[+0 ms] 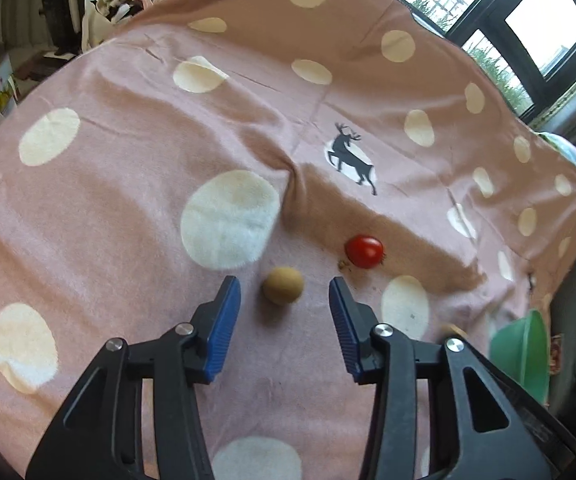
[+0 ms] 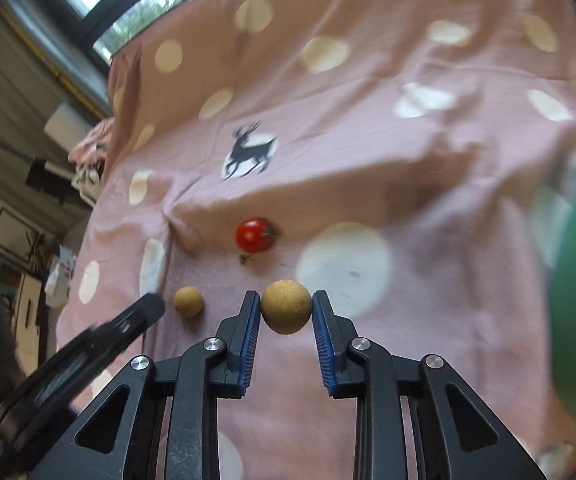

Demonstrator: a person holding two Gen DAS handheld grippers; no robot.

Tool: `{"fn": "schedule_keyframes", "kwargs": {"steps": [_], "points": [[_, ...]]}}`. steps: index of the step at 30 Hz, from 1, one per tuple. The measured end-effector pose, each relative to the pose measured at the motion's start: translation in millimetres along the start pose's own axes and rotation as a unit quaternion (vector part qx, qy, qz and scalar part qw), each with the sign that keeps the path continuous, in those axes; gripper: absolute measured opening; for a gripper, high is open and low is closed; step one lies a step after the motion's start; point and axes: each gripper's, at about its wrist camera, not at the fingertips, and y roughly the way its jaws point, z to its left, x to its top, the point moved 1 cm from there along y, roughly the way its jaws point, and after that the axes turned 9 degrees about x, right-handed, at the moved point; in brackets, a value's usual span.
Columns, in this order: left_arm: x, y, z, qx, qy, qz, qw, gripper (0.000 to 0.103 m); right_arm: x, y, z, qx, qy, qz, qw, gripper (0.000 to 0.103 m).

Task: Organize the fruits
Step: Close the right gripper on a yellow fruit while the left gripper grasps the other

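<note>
Fruits lie on the pink spotted blanket (image 1: 128, 168): two tan round ones and a red cherry tomato (image 1: 364, 251). My right gripper (image 2: 286, 312) pinches the larger tan fruit (image 2: 286, 306), blue pads pressed to both its sides. My left gripper (image 1: 284, 290) is spread around the smaller tan fruit (image 1: 283, 285), not touching. I should centre that one, squeeze gently so it cannot roll, then carry both toward the green bowl (image 1: 524, 352) at the blanket's edge.

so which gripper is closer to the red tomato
Right, by a little, though neither touches it. The right gripper, shut on a tan fruit, sits just below the tomato. The left gripper straddles the other tan fruit, slightly farther off.
</note>
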Motion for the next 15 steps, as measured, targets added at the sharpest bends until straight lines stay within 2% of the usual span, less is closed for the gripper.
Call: {"fn": "schedule_keyframes", "kwargs": {"steps": [3,5,8,11,15], "points": [[1.8,1.6,0.3,0.006,-0.002,0.003,1.0000,0.042,-7.1,-24.7,-10.9,0.025,0.018,-0.020,0.999,0.028],[1.5,-1.9,0.2,-0.008,-0.003,0.003,1.0000,0.040,-10.0,-36.1,-17.9,0.034,0.029,-0.030,0.999,0.028],[0.2,-3.4,-5.7,-0.025,0.005,0.001,0.9997,0.040,-6.4,-46.4,-22.7,0.034,0.037,-0.045,0.998,0.028],[-2.5,3.8,-12.5,-0.012,0.014,0.008,0.9998,0.037,-4.9,-51.0,-27.2,0.033,0.045,-0.054,0.997,0.028],[-5.2,14.8,-19.4,-0.016,0.013,0.020,0.9996,0.037,-4.2,-55.2,-36.0,0.040,0.060,-0.057,0.996,0.028]]}}
